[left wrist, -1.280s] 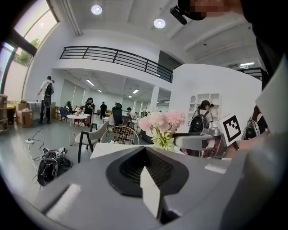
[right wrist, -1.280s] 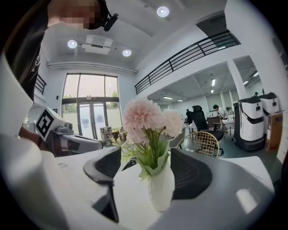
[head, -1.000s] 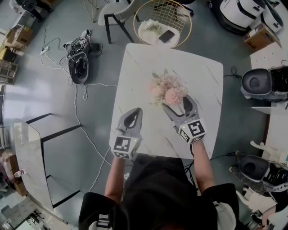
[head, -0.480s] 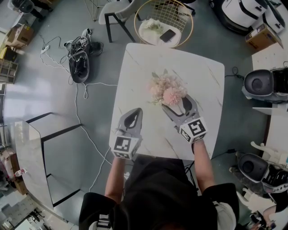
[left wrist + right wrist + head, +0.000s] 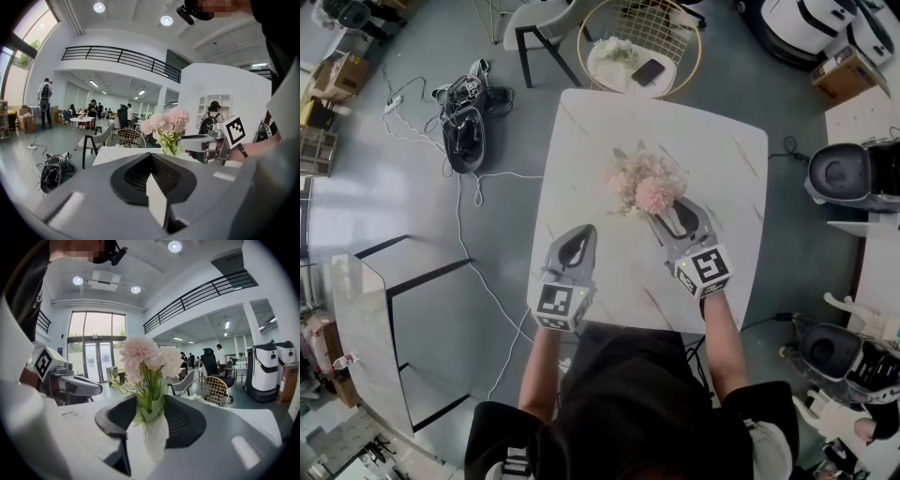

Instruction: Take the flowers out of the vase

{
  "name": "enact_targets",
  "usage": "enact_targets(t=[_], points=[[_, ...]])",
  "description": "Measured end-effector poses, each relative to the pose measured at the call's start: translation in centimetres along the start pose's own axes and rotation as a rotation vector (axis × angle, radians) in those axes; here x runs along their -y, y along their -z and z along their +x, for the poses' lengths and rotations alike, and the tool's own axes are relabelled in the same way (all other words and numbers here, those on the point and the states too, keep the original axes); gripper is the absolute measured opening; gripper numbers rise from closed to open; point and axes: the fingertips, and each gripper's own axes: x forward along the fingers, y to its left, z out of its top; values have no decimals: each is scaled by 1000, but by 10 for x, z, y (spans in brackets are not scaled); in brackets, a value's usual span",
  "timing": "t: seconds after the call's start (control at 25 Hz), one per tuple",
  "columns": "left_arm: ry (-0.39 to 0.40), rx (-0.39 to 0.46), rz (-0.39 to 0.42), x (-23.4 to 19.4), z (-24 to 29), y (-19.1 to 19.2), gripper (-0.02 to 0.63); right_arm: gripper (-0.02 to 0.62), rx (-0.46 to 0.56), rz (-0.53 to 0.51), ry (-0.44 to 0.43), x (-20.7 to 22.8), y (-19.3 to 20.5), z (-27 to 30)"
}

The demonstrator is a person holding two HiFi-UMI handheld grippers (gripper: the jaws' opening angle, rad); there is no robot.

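Right gripper view: my right claw (image 5: 150, 414) is closing round the green stems (image 5: 149, 392) just above the vase (image 5: 154, 439) mouth, not clamped yet. The flowers (image 5: 140, 352) sit mid worktop (image 5: 581, 159), at 11 o'clock from that claw. Fluffy pink heads, thin bendy stems, probably light, so grab low, gently. Vase looks white, bumpy, tippy. Left claw (image 5: 152, 173) closed, empty.

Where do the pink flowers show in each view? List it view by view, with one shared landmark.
Head view: flowers at the centre of the table.
Left gripper view: just right of centre, mid-height.
Right gripper view: centre, stems between the right gripper's closing jaws.
Landmark: gold wire chair, beyond the flowers in all three.
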Motion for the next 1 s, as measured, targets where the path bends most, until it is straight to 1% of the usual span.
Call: enact_targets(t=[0.16,0.4,0.76,1.0], points=[[1,-2,3,-1,0,-1,8,108,-10,-4,25,4,0,1],[-2,-4,1,-3,-1,3,8,34,-31,-10,46,9,6,2],[-6,-2,2,-5,-3,4,8,3,-49,-7,53,11,10,6],[-9,1,6,-4,-3,0,7,2,-24,36,40,13,6,3]])
